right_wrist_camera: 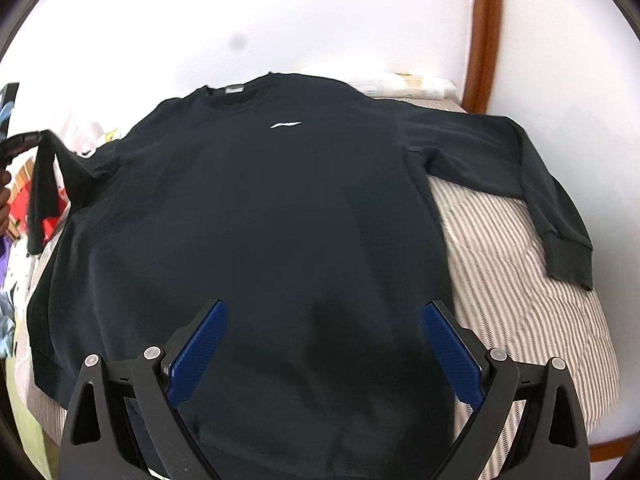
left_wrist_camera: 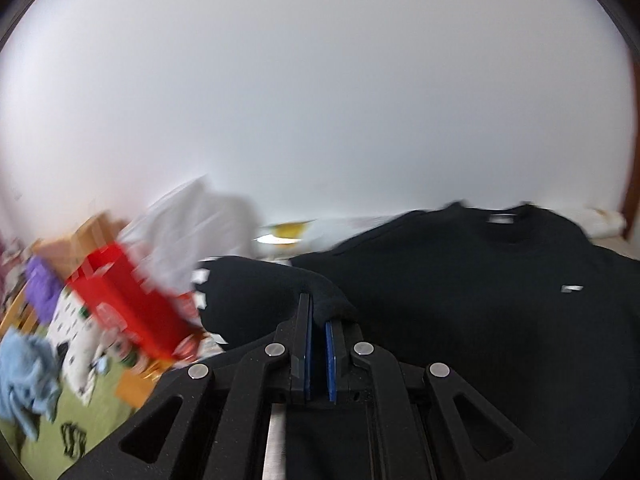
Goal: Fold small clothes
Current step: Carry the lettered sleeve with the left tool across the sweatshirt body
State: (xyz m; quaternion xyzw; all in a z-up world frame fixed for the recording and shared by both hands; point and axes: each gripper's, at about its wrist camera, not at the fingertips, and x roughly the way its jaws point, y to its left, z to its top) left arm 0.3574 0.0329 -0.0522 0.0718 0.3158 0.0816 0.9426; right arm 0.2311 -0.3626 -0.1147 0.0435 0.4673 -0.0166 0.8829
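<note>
- A striped bedcover (right_wrist_camera: 516, 280), in thin brown and white lines, covers the bed that serves as the work surface; a white wall (right_wrist_camera: 320, 20) rises behind it, and a curved brown wooden frame (right_wrist_camera: 486, 40) stands at the bed's far right corner.
- Off the bed's left side lies a green floor (left_wrist_camera: 44, 452) strewn with clutter: one red box (left_wrist_camera: 128, 304), one purple item (left_wrist_camera: 42, 288), one light blue cloth (left_wrist_camera: 24, 376) and a pale spotted fabric (left_wrist_camera: 76, 332), all blurred.
- One black sweatshirt (right_wrist_camera: 256, 216) lies face up and flat on the bedcover, collar toward the wall, with one small white logo (right_wrist_camera: 285, 124) on the chest.
- It has two sleeves: the right sleeve (right_wrist_camera: 520, 168) lies spread on the bedcover, bending down toward its cuff; the left sleeve (right_wrist_camera: 48, 168) is lifted off the bed and hangs.
- The left gripper (left_wrist_camera: 318, 312) is clenched on a fold of that left sleeve, black cloth pinched between its two blue pads (left_wrist_camera: 330, 360); in the right wrist view it sits at the far left edge, raised above the bed.
- The right gripper (right_wrist_camera: 324, 316) is released, jaws spread wide with nothing between them, angled down over the lower middle of the sweatshirt's body.
</note>
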